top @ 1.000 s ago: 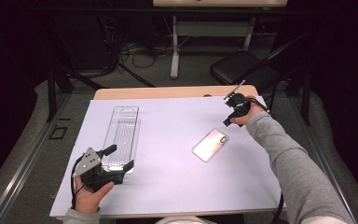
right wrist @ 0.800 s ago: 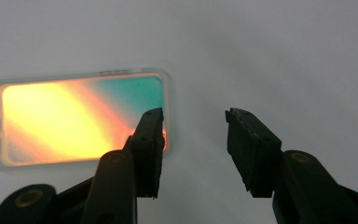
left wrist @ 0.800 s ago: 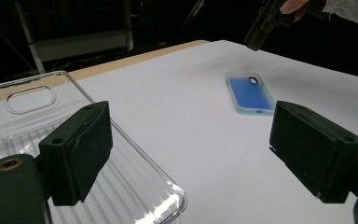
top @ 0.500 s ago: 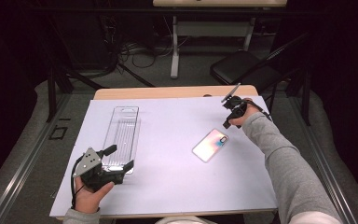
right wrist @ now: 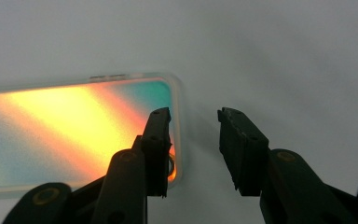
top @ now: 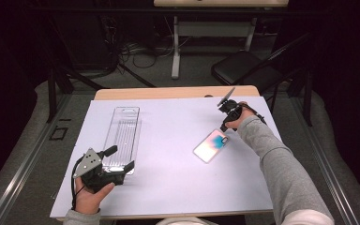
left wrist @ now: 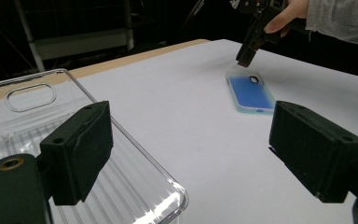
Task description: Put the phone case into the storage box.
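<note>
White sheeting is covering the tabletop (top: 178,187), and the person's right arm in a grey sleeve (top: 281,178) is stretching forward across its right side, wrist bent so the right hand-held gripper (top: 223,125) is pointing steeply down at the sheet. Its jaws have just been closing and are standing at a narrow gap; in the right gripper view one jaw is hanging over the corner of the iridescent phone case (right wrist: 74,135) and the other over bare sheet just beside that edge, with nothing pinched between them. That case is lying flat on the right half of the tabletop, just below the gripper tips. Near the front left corner the left hand (top: 91,199) is resting low, holding the left hand-held gripper (top: 119,159) roughly level with its jaws wide apart around the near end of a clear phone case (top: 122,136), not pressing it. Both cases are lying well apart
</note>
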A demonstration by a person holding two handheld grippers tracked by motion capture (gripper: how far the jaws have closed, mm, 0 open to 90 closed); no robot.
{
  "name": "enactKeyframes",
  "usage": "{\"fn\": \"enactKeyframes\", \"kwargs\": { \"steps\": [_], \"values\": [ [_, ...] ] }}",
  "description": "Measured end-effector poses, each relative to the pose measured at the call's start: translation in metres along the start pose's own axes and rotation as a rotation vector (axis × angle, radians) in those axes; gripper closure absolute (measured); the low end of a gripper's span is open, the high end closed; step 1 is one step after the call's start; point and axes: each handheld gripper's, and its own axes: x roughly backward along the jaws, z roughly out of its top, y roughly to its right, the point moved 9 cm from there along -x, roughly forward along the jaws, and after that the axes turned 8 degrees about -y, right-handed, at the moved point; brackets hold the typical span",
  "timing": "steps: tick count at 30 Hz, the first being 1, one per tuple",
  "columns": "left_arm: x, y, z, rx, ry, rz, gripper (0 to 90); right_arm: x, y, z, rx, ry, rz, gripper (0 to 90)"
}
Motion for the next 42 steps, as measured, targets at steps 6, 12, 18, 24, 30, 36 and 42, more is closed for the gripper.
{"fn": "enactKeyframes", "kwargs": {
  "steps": [6, 12, 18, 24, 30, 36, 42],
  "values": [
    [0.000, 0.000, 0.000, 0.002, 0.001, 0.000, 13.4, -0.004, -0.003, -0.001, 0.006, -0.014, 0.003, 65.1],
    [0.000, 0.000, 0.000, 0.000, 0.001, -0.001, 13.4, -0.009, -0.005, -0.002, 0.007, -0.028, 0.012, 70.3],
    [0.000, 0.000, 0.000, 0.000, 0.001, 0.000, 13.5, -0.015, -0.006, -0.003, 0.011, -0.043, 0.021, 73.8],
    [0.000, 0.000, -0.001, 0.000, -0.001, -0.001, 13.5, -0.017, -0.007, -0.003, 0.017, -0.053, 0.026, 76.1],
    [0.000, 0.000, -0.001, 0.001, -0.001, -0.001, 13.5, -0.019, -0.007, -0.004, 0.013, -0.060, 0.031, 78.6],
    [0.000, -0.001, -0.001, 0.002, -0.003, 0.002, 13.5, -0.019, -0.008, -0.004, 0.012, -0.061, 0.039, 82.6],
    [-0.001, 0.000, -0.002, 0.003, -0.005, 0.000, 13.5, -0.019, -0.007, -0.004, 0.017, -0.064, 0.034, 85.7]
  ]
}}
